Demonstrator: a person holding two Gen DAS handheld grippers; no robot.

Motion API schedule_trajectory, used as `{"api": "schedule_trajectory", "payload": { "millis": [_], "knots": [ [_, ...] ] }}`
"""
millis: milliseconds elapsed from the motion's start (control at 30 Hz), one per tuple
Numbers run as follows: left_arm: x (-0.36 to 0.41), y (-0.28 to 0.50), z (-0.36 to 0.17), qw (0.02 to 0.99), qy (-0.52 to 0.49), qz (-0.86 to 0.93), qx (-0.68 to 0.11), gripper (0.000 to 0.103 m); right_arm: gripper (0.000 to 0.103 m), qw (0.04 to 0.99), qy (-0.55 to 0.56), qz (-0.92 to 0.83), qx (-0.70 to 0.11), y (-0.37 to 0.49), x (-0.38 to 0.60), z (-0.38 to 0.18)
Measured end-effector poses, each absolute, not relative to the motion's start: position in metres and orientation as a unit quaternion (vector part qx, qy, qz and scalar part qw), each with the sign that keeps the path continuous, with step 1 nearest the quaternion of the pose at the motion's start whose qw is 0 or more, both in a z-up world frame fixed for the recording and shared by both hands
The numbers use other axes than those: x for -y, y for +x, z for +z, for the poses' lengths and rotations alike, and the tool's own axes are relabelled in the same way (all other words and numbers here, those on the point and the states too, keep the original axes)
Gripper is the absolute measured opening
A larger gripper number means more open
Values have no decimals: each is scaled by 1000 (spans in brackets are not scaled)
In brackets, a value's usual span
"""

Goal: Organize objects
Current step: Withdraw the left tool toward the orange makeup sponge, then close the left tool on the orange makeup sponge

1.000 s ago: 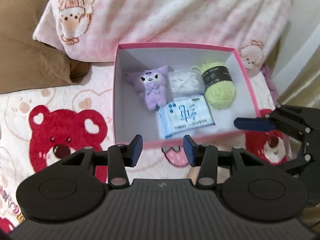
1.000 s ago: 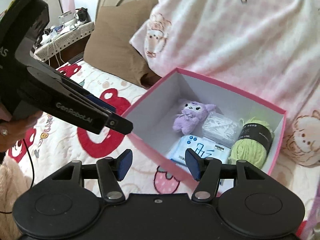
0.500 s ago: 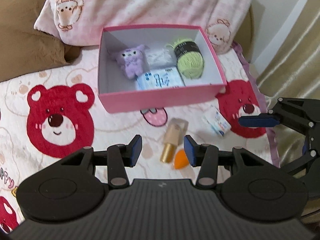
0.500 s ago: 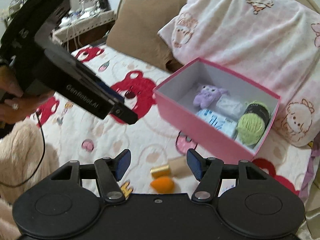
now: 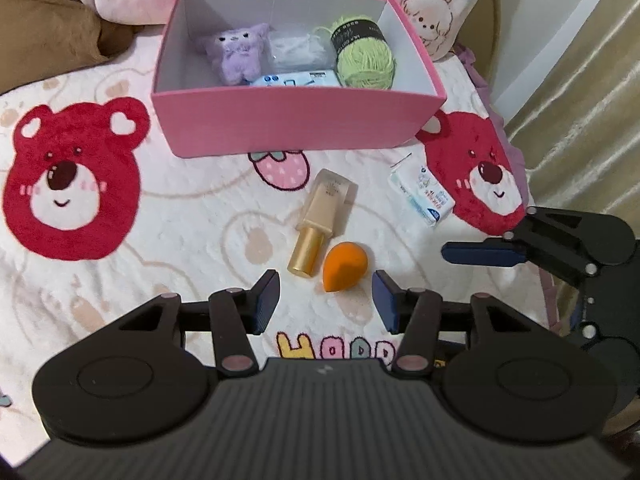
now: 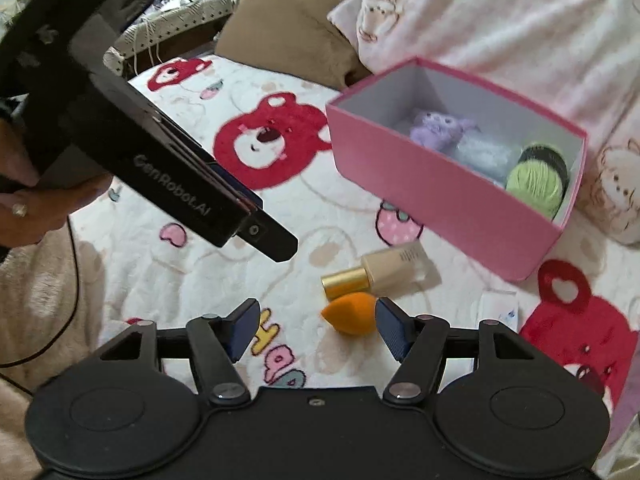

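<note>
Orange sponge (image 5: 343,266) sits on the blanket (image 5: 160,216) just ahead of the left gripper (image 5: 326,298), whose jaws are spread wide with nothing in them, and its pointed end angles toward the pink box (image 5: 296,120). Gold-capped bottle (image 5: 322,220) lies right beside it, long axis pointing boxward. Right gripper (image 6: 316,328) is also spread and empty, its right finger nearly at the sponge, so I'd guess right grabs first.

Bear-print blanket (image 5: 132,236), pink pillow (image 6: 500,24), brown cushion (image 6: 288,28) & curtain (image 5: 580,100) in bkgd.
</note>
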State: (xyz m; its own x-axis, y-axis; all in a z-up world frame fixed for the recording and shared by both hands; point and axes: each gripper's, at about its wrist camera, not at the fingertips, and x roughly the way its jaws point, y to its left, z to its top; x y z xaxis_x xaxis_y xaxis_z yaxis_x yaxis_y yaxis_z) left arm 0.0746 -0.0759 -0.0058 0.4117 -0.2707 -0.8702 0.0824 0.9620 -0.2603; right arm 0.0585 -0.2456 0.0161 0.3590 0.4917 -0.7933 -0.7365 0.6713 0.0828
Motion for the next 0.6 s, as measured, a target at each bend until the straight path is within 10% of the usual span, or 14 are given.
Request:
{"api": "schedule_trajectory", "payload": {
  "millis": [600],
  "knots": [
    [90, 80, -87, 846, -103, -114, -511, 48, 69, 845, -139, 323, -404, 77, 237, -75]
  ]
}}
